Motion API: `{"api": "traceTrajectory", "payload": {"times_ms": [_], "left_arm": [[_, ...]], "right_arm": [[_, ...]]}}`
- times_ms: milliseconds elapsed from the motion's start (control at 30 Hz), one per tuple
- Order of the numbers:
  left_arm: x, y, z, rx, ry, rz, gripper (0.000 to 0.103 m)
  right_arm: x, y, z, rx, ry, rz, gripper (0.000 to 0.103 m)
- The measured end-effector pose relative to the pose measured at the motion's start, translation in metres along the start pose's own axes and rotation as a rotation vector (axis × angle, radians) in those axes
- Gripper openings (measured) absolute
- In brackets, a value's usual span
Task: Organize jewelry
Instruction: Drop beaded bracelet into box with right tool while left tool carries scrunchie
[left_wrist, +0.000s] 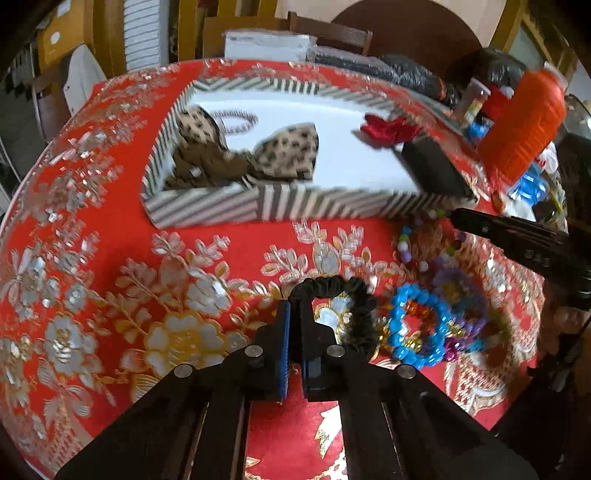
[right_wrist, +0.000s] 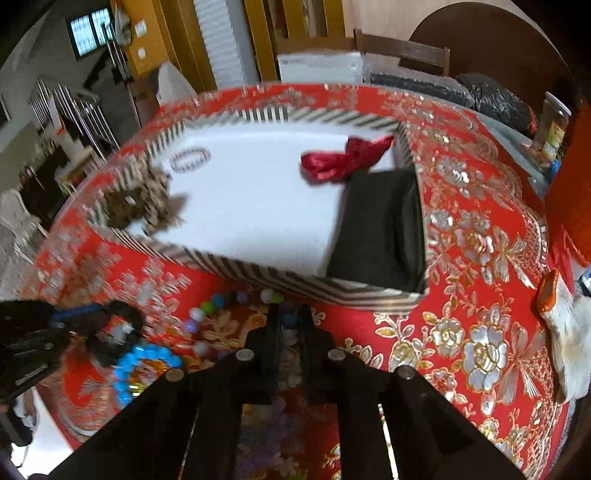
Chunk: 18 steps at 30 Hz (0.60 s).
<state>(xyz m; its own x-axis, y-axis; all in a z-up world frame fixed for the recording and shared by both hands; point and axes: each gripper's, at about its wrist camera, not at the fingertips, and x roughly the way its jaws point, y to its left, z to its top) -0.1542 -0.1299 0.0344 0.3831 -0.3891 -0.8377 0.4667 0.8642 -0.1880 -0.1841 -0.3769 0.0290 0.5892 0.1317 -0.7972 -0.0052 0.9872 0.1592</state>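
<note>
- Gripping the black scrunchie (left_wrist: 338, 295) is my left gripper (left_wrist: 294, 314): its two fingers are pinched onto the near-left part of the fabric loop, and the rest of the loop lies on the red floral tablecloth (left_wrist: 110, 266).
- Just right of the scrunchie sits a blue beaded bracelet (left_wrist: 413, 325), with purple beads touching its far side and a pastel bead strand (left_wrist: 413, 243) beyond them.
- My right gripper (right_wrist: 290, 321) hovers over that pastel strand (right_wrist: 207, 314) with its fingers close together; I cannot tell whether they hold anything, since beads show in the narrow gap.
- Farther out stands the striped box (left_wrist: 207, 206), its white floor holding a leopard-print bow (left_wrist: 266, 155) at the left, a thin beaded ring (right_wrist: 190, 158) behind it, a red bow (right_wrist: 340, 158) and a black pad (right_wrist: 380, 229) at the right end.
</note>
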Motion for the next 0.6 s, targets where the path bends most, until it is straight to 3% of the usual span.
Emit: {"api": "traceTrajectory", "payload": {"times_ms": [167,600], "left_arm": [[-0.029,-0.001,0.013,0.015,-0.067,-0.002,0.0],[-0.062,-0.015,0.058,0.079,-0.173,0.042,0.0]], "right_arm": [[-0.04,0.003,0.014,0.006,-0.095,0.046,0.009],[-0.085,0.007,0.04,-0.024,-0.181,0.051,0.009]]}}
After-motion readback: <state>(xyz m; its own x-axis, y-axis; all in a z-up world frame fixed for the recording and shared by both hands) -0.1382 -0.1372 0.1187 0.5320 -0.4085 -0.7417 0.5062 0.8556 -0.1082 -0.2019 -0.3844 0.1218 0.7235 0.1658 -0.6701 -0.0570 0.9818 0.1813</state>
